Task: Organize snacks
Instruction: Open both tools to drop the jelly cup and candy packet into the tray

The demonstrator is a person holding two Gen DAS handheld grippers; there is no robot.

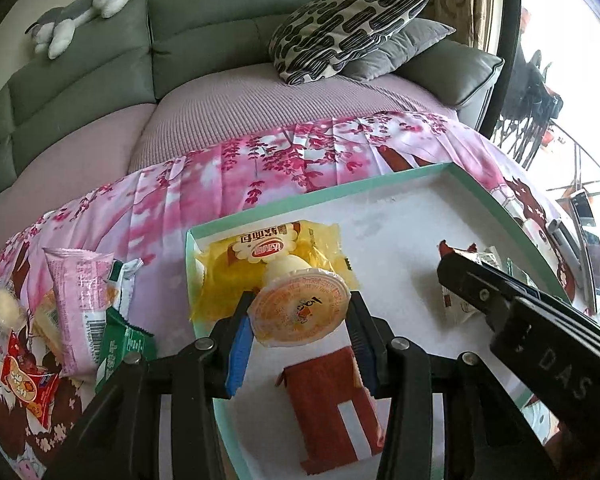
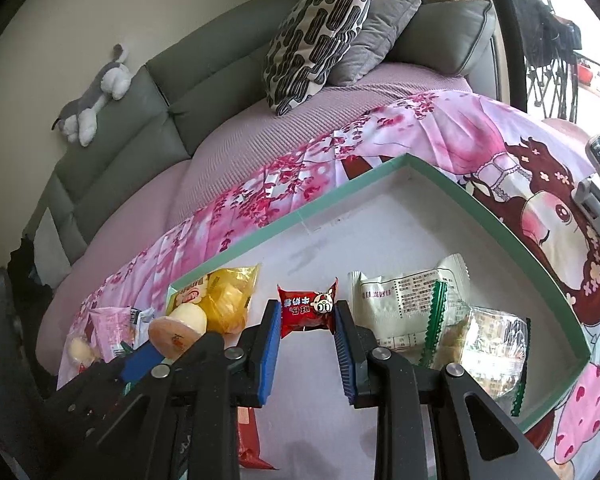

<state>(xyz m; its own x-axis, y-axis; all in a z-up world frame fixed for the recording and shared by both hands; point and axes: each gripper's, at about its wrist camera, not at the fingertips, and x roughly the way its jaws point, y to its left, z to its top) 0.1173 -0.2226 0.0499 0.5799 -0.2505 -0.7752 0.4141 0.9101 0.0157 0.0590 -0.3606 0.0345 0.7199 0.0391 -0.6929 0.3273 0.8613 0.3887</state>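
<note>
Floral-clothed table (image 1: pixel 260 160) under tray (image 1: pixel 320 196), loose snacks (image 1: pixel 76 300)

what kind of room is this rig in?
Likely a home living room: a green sofa with throw pillows, a plush toy on its back, and a balcony railing outside the window.

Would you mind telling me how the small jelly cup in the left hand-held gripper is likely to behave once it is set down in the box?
The jelly cup looks rigid, keeping its round shape between the left hand-held gripper's pads. Its glossy film lid suggests it may be slippery. Round and tapered, it would probably roll in an arc if laid sideways on the teal box floor.
</note>
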